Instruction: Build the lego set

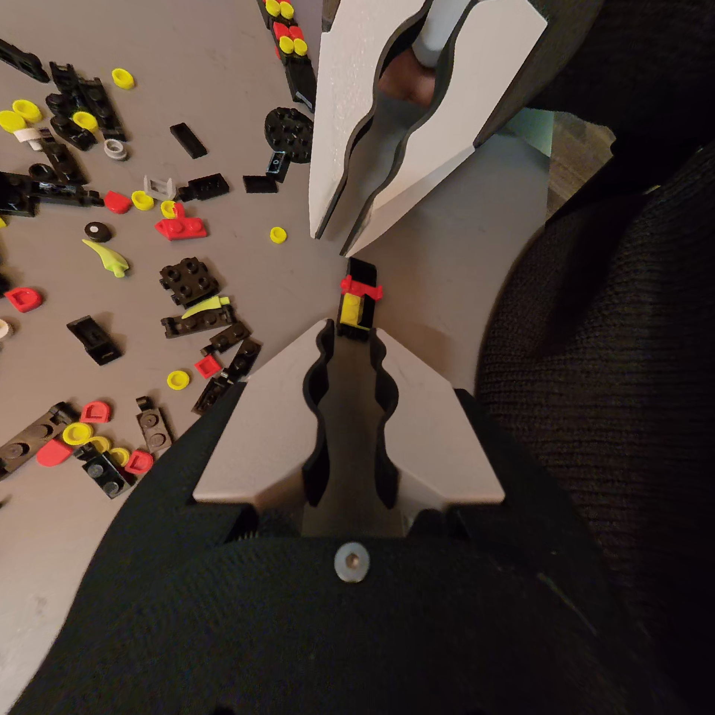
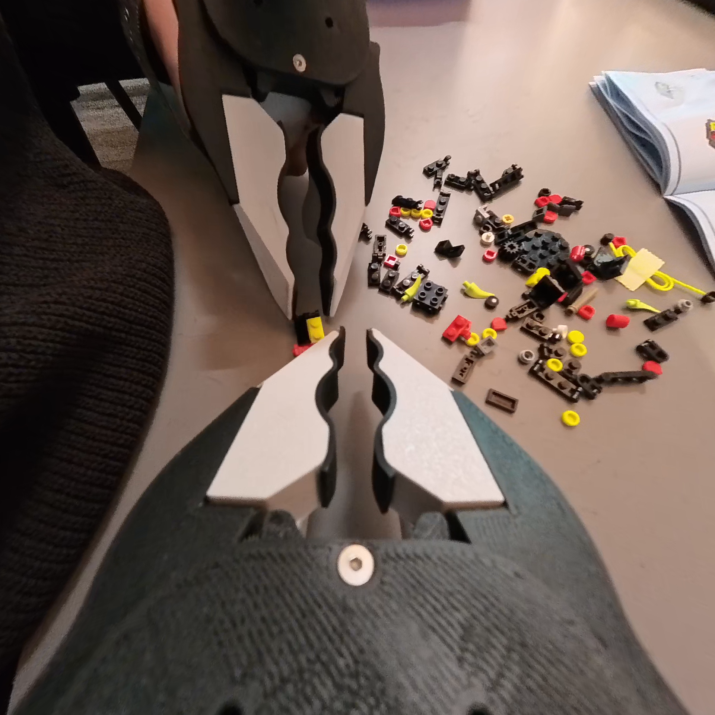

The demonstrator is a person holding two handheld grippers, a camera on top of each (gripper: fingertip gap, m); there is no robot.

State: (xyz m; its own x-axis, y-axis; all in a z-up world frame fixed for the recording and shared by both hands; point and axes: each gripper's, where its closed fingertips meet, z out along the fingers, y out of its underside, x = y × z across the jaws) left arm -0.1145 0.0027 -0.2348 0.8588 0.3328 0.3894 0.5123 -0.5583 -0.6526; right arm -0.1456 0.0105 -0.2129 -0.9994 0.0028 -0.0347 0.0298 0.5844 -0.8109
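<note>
On table [image 2: 580, 503]: one small assembly [image 1: 358, 300] between two claws.

Left wrist view: sits on the left hand-held gripper [image 1: 351, 329], looking steeply down along its white fingers at the grey matte worktop [image 1: 240, 69], very near.
Right wrist view: rides the right hand-held gripper [image 2: 355, 333], facing forward and down, close to the surface.
Shared: the small black, yellow and red brick assembly [image 1: 358, 301] at frame centre, and the scattered loose plastic bricks [image 2: 522, 278].
Opposed: each view shows the other gripper in its upper frame.
</note>
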